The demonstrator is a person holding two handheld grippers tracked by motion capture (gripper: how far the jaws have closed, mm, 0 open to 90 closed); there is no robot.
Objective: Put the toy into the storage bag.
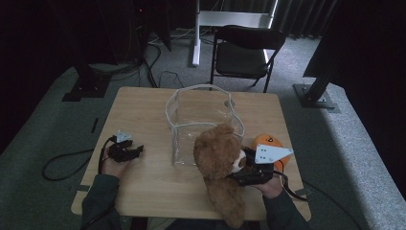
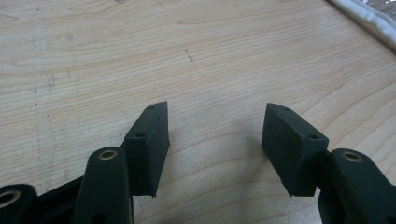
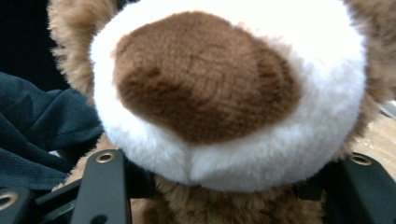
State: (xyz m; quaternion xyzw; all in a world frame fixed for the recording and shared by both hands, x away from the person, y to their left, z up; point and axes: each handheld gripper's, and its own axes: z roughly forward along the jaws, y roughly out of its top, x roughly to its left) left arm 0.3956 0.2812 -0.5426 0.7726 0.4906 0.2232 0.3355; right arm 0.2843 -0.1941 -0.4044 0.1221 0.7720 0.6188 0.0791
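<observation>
A brown teddy bear (image 1: 219, 165) hangs at the front right of the wooden table (image 1: 143, 124), lifted by my right gripper (image 1: 242, 168), which is shut on its head just under the muzzle. In the right gripper view the bear's white muzzle and brown nose (image 3: 205, 79) sit right above the jaws, whose pads are buried in fur. Behind the bear stands a clear plastic bag (image 1: 203, 120), upright and open at the top. My left gripper (image 1: 136, 151) rests low over the table at the front left, open, with bare wood between its pads (image 2: 149, 140).
An orange object (image 1: 269, 142) lies on the table just behind my right gripper. A black folding chair (image 1: 244, 50) stands beyond the table's far edge. Cables trail off the table's left side. A white bag edge (image 2: 369, 18) crosses the top right of the left gripper view.
</observation>
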